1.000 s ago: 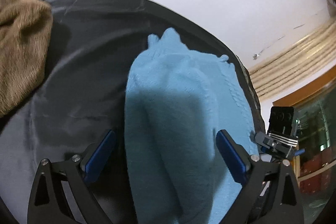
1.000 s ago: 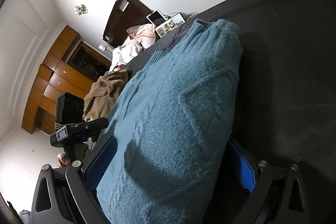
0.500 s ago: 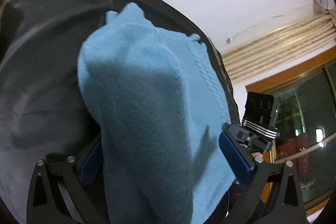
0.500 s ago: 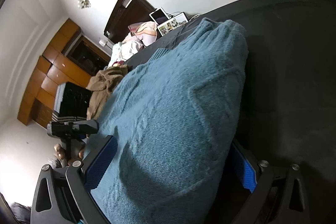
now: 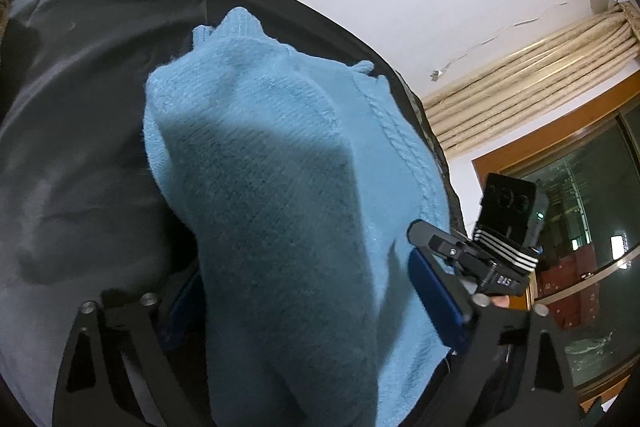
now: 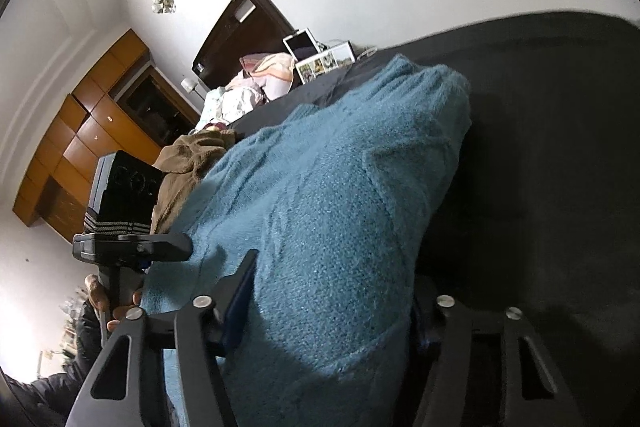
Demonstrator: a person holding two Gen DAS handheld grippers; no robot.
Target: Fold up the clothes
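We close both grippers on the blue knit sweater (image 5: pixel 280 195), near end first. In the left wrist view the left gripper (image 5: pixel 312 299) has its blue pads drawn in against the bulk of the knit, where a second ago they stood wide with the cloth lying loose between them. In the right wrist view the right gripper (image 6: pixel 332 299) does the same: its left pad presses into the wool and the right pad is buried behind the fold, the jaws much narrower than half a second ago. Each tool shows in the other's view, the right one at the sweater's right edge (image 5: pixel 480 259), the left one at its left edge (image 6: pixel 132 247), with a hand (image 6: pixel 108 303) on the handle.

The sweater lies as a doubled, humped bundle on the dark bedcover (image 5: pixel 80 107), its ribbed cuffs at the far end. We judge the pinch as a grip on the near end, ready to lift or turn over; which fold this serves we cannot tell.

Farther left a brown fleece garment (image 6: pixel 188 155) lies heaped; beyond it stands a photo frame (image 6: pixel 324 63).
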